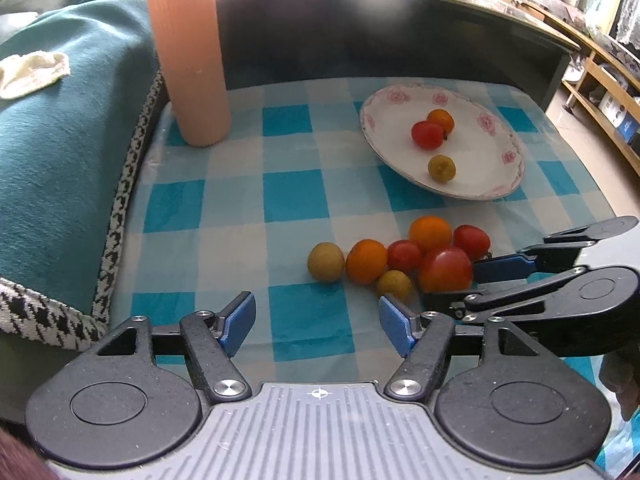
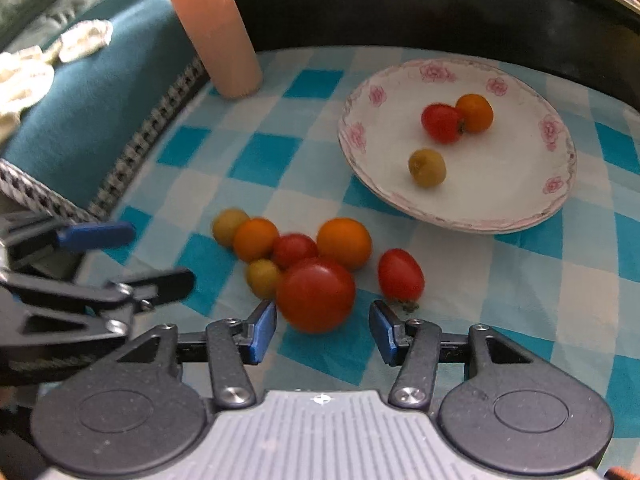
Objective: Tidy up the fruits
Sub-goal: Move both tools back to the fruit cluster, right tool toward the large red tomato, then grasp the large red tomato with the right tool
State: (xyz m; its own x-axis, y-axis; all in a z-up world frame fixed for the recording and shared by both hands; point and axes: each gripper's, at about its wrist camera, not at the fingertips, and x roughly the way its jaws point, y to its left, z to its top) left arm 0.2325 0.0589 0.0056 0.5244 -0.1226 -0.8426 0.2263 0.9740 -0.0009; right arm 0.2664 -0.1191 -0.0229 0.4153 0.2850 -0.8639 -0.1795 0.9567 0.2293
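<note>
A white plate with pink flowers [image 1: 394,140] [image 2: 380,136] holds a red tomato, an orange fruit and a yellow-green one. Several more small fruits lie clustered on the checked cloth [image 1: 296,196] in front of it. My right gripper [image 2: 324,330] [image 1: 452,286] is open, its fingertips flanking the near side of the big red tomato [image 2: 316,294] [image 1: 446,270] without pressing on it. A smaller red tomato [image 2: 400,274] lies just beyond its right finger. My left gripper [image 1: 317,316] [image 2: 162,254] is open and empty, a little short of the yellow-green fruit [image 1: 326,262] and the orange one [image 1: 366,261].
A tall peach ribbed cylinder [image 1: 186,60] stands at the cloth's back left. A teal blanket with a houndstooth border [image 1: 72,160] lies along the left side. A dark raised wall [image 1: 360,40] runs behind the plate. Wooden shelves [image 1: 600,92] are at far right.
</note>
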